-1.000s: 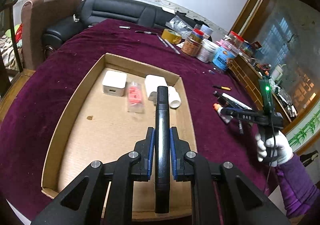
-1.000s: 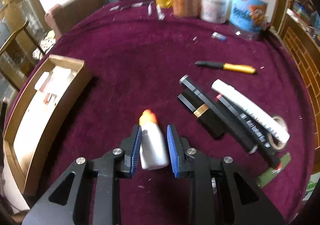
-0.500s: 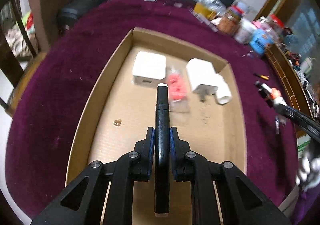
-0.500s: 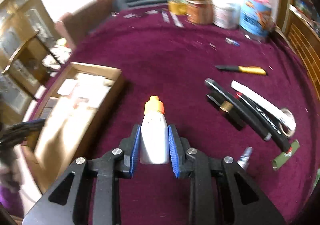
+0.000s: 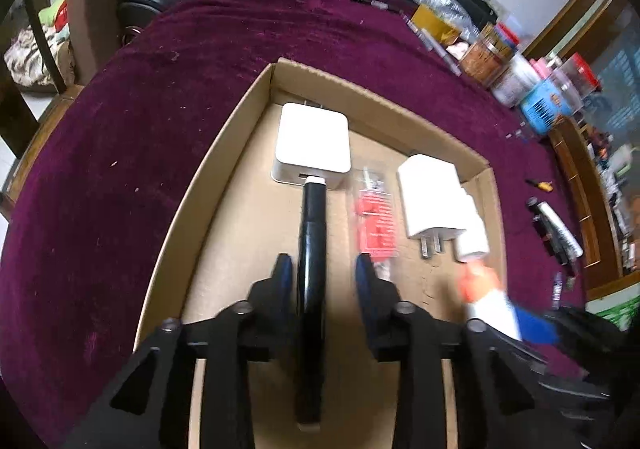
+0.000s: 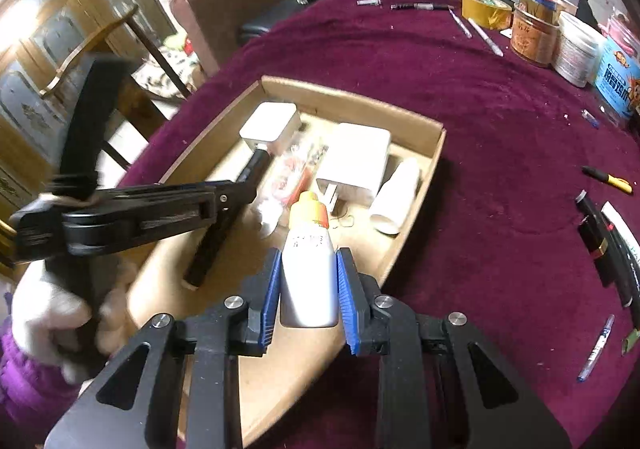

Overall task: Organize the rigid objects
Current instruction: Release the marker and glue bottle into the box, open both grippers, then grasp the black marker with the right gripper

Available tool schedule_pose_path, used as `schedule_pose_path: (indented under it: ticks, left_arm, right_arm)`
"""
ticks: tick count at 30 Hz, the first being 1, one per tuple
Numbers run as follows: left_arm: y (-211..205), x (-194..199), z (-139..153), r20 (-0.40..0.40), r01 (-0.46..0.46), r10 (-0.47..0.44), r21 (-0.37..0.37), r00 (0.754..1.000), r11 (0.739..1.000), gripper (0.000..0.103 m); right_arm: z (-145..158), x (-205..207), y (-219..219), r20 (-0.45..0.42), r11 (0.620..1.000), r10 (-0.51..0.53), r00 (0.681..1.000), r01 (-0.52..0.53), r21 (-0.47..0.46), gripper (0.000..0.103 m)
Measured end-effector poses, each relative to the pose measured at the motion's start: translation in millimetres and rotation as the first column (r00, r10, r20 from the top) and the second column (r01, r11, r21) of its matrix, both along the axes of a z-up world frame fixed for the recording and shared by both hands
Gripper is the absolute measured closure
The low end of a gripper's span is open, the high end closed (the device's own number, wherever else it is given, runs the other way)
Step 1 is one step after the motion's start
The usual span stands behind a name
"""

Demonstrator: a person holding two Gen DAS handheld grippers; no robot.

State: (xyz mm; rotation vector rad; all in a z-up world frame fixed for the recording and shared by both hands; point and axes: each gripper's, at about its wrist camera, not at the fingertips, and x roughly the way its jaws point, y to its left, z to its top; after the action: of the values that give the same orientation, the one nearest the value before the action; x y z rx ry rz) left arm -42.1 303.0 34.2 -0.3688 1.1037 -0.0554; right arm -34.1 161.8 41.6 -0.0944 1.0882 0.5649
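Between the opening jaws of my left gripper [image 5: 324,273] lies the black stick [image 5: 312,269], free of both pads and resting in the box [image 5: 224,153]; I should lift straight out. My right gripper [image 6: 308,281] clamps the bottle [image 6: 308,273], over the box's near end, short of the chargers [image 6: 354,161].

Right gripper [image 6: 307,289] clamps white plastic bottle with orange cap [image 6: 307,269] above shallow cardboard tray [image 6: 434,153]; left gripper [image 6: 240,189] opening over black stick [image 6: 212,249].
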Motion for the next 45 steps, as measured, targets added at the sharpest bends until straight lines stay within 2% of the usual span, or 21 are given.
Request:
schedule_pose_path:
  ticks: [2,6,10,14,17,19,21,22,23,24,26,27,29,30,32,34,36,38,41,43,45]
  left_arm:
    - [5,-13,11,0.043,-0.004,0.005,-0.025,0.999,1.000,0.070]
    - [19,-41,31,0.129,-0.039,0.046,-0.057,0.991,0.998,0.052]
    - [31,-61,45,0.179,-0.077,0.088,-0.067,0.980,0.995,0.049]
    - [24,-70,51,0.199,-0.098,0.110,-0.067,0.974,0.993,0.049]
    - [13,-79,58,0.222,-0.088,0.105,-0.085,0.969,0.993,0.049]
    - [-2,-86,64,0.247,-0.057,0.082,-0.106,0.966,0.993,0.049]
    - [-17,-95,69,0.272,-0.022,0.055,-0.124,0.961,0.992,0.044]
    - [-29,-99,72,0.285,0.003,0.035,-0.131,0.958,0.991,0.041]
    - [-38,-101,73,0.293,0.026,0.015,-0.134,0.956,0.991,0.041]
    - [-50,-101,74,0.301,0.059,-0.015,-0.136,0.954,0.989,0.041]
    - [-69,-101,76,0.304,0.107,-0.065,-0.124,0.950,0.986,0.041]
    - [-80,-100,76,0.303,0.131,-0.090,-0.116,0.949,0.985,0.041]
    - [-99,-97,73,0.284,0.170,-0.133,-0.109,0.950,0.979,0.041]
    - [-105,-96,72,0.274,0.178,-0.142,-0.109,0.951,0.978,0.041]
    - [-118,-94,69,0.249,0.194,-0.163,-0.103,0.955,0.976,0.041]
    - [-126,-94,67,0.233,0.197,-0.173,-0.085,0.957,0.977,0.041]
    - [-131,-92,66,0.220,0.196,-0.177,-0.071,0.959,0.978,0.041]
    - [-134,-94,66,0.213,0.193,-0.176,-0.060,0.961,0.979,0.041]
    - [-136,-95,64,0.208,0.188,-0.175,-0.048,0.962,0.981,0.041]
    - [-135,-96,63,0.207,0.191,-0.177,-0.045,0.962,0.981,0.041]
    - [-135,-95,61,0.202,0.192,-0.178,-0.051,0.963,0.980,0.041]
  right_arm:
    - [-7,3,7,0.016,0.999,-0.015,1.000,0.016,-0.045,0.078]
    - [-12,4,16,0.049,0.991,-0.032,0.998,0.038,-0.126,0.078]
    - [-15,3,18,0.066,0.986,-0.053,0.996,0.063,-0.154,0.078]
    - [-2,-6,10,0.084,0.995,-0.047,0.995,0.053,-0.081,0.078]
    - [23,-20,-10,0.166,0.997,-0.065,0.984,0.070,-0.023,0.078]
    - [49,-36,-38,0.280,0.994,-0.107,0.954,0.102,0.033,0.078]
    - [71,-50,-70,0.413,0.984,-0.176,0.893,0.174,0.043,0.060]
    - [80,-56,-93,0.484,0.974,-0.213,0.849,0.221,0.040,0.024]
    - [84,-58,-114,0.530,0.965,-0.240,0.813,0.261,0.037,0.000]
    - [86,-56,-133,0.553,0.952,-0.261,0.791,0.306,0.011,0.000]
    - [82,-29,-175,0.499,0.902,-0.307,0.810,0.415,-0.119,0.002]
    - [76,-13,-208,0.429,0.882,-0.367,0.825,0.455,-0.120,0.006]
    - [66,9,-252,0.324,0.858,-0.455,0.829,0.506,-0.089,0.022]
    - [57,21,-273,0.265,0.844,-0.494,0.828,0.530,-0.081,0.026]
    - [45,31,-293,0.182,0.851,-0.511,0.840,0.524,-0.032,0.045]
    - [32,42,-297,0.054,0.886,-0.460,0.886,0.455,0.087,0.048]
    - [22,53,-290,0.005,0.905,-0.406,0.914,0.401,0.145,0.048]
    - [15,58,-277,-0.016,0.916,-0.369,0.929,0.366,0.164,0.049]
    - [3,76,-265,-0.016,0.915,-0.383,0.924,0.382,0.134,0.049]
    - [-8,87,-259,-0.054,0.913,-0.378,0.924,0.382,0.140,0.049]
    - [-21,87,-256,-0.137,0.907,-0.368,0.919,0.388,0.163,0.048]
